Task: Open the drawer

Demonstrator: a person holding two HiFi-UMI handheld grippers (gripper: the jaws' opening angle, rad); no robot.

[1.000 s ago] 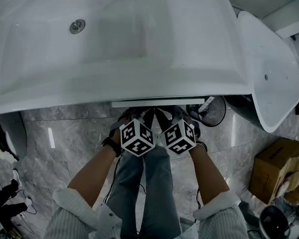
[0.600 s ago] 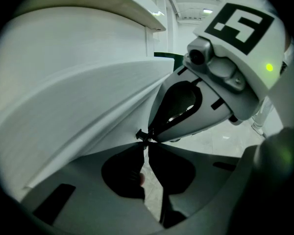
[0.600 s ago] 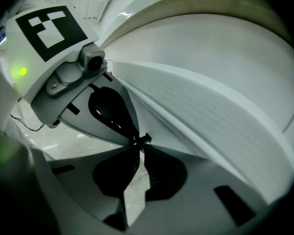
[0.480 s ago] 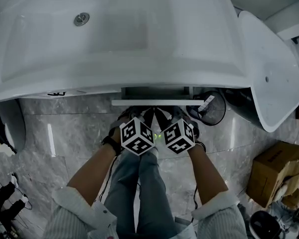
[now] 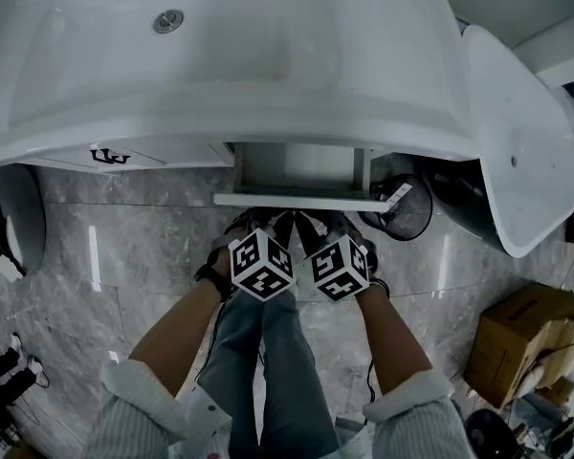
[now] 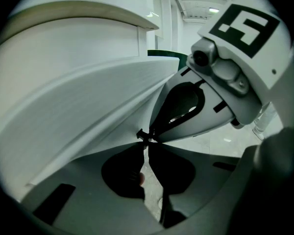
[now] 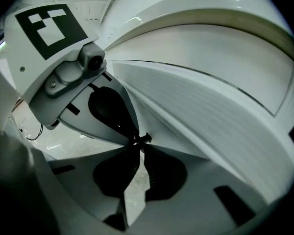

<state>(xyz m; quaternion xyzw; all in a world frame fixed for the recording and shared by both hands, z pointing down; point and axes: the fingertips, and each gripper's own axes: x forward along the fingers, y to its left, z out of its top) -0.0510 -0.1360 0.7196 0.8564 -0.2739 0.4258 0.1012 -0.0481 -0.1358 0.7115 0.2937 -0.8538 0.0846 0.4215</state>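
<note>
Left gripper (image 6: 146,137) and right gripper (image 7: 139,141) sit side by side over the person's legs. Each has its jaws drawn together, with the tips meeting at the lower edge of the drawer front. Whether they pinch that edge cannot be told. A cardboard box (image 5: 517,338) rests on the marble floor to the near right. Just beyond the grippers, the white drawer (image 5: 301,200) stands partly out of the vanity, beneath the front rim of the white washbasin (image 5: 220,65).
</note>
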